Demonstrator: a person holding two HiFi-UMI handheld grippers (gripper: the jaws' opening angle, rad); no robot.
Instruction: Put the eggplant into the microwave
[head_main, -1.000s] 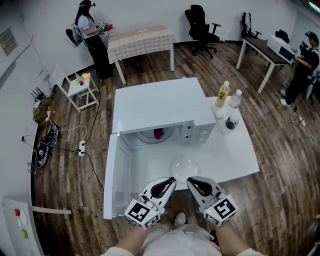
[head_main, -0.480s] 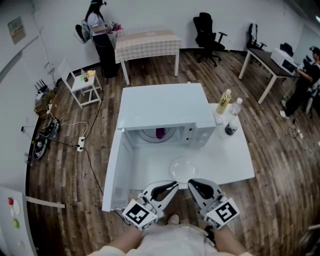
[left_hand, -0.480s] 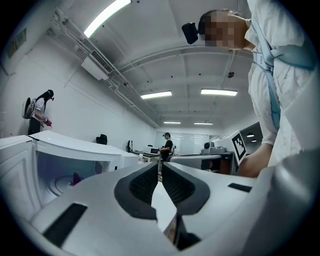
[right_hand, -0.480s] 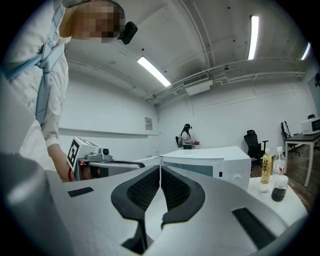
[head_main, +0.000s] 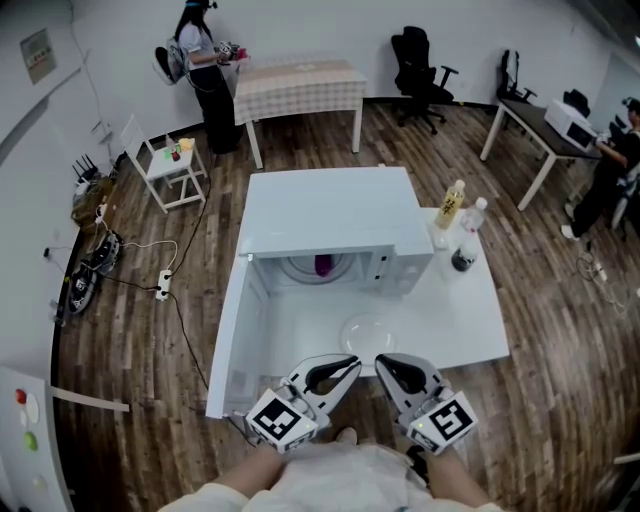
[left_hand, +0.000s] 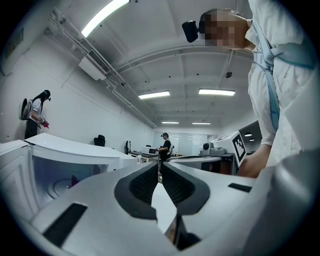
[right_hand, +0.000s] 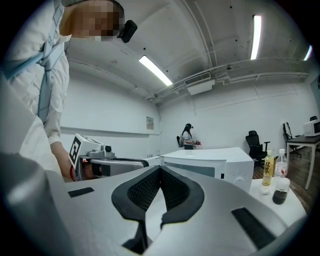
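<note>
Little has changed since a second ago: both grippers have only lifted slightly in front of my body, and nothing on the table has shifted. Biggest before me is the microwave (head_main: 330, 215), its door (head_main: 232, 340) swung wide open toward my left, on the white table (head_main: 470, 310). My left gripper (head_main: 350, 362) and right gripper (head_main: 380, 362) hover side by side at the table's near edge, jaws together and holding nothing. Just beyond their tips lies a clear glass plate (head_main: 367, 333). The eggplant (head_main: 321, 265) already sits inside the cavity on the turntable, straight ahead and well apart from both grippers, slightly nearer my left. It shows too small to tell its long axis. I judge the open door, closest to my left gripper, is what remains.
</note>
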